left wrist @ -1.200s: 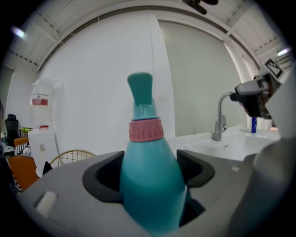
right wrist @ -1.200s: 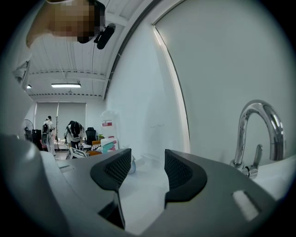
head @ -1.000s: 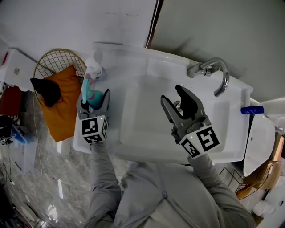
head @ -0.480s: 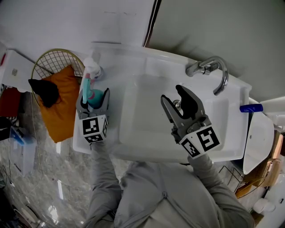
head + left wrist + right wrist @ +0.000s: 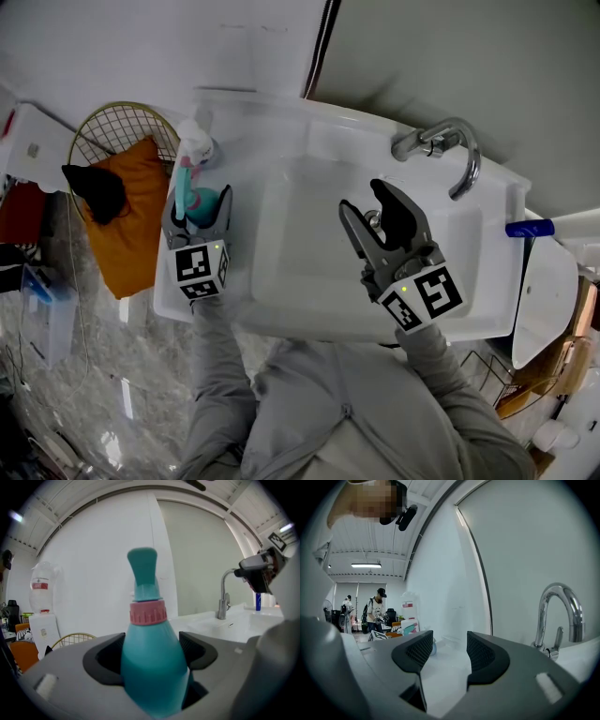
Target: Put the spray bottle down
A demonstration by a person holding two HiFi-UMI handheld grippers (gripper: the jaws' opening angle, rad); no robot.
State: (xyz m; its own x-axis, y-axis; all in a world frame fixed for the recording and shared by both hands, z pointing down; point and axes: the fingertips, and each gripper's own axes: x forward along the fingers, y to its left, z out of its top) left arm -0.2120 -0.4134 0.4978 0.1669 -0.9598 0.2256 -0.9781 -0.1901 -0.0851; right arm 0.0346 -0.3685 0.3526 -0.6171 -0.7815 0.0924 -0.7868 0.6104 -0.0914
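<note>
The teal spray bottle (image 5: 194,199) with a pink collar stands upright at the left rim of the white sink (image 5: 309,323). My left gripper (image 5: 197,202) is shut on the bottle, one jaw against each side of its body. In the left gripper view the bottle (image 5: 152,667) fills the gap of that gripper (image 5: 151,651), its nozzle pointing up. My right gripper (image 5: 370,202) hangs open over the basin with nothing between its fingers. In its own view this gripper (image 5: 450,651) shows an empty gap and the white sink surface beyond.
A chrome faucet (image 5: 450,150) rises at the sink's back right. A white object (image 5: 197,142) sits on the rim just beyond the bottle. A wire basket (image 5: 122,127) with an orange cloth (image 5: 136,220) stands left of the sink. A blue item (image 5: 530,228) lies at the right.
</note>
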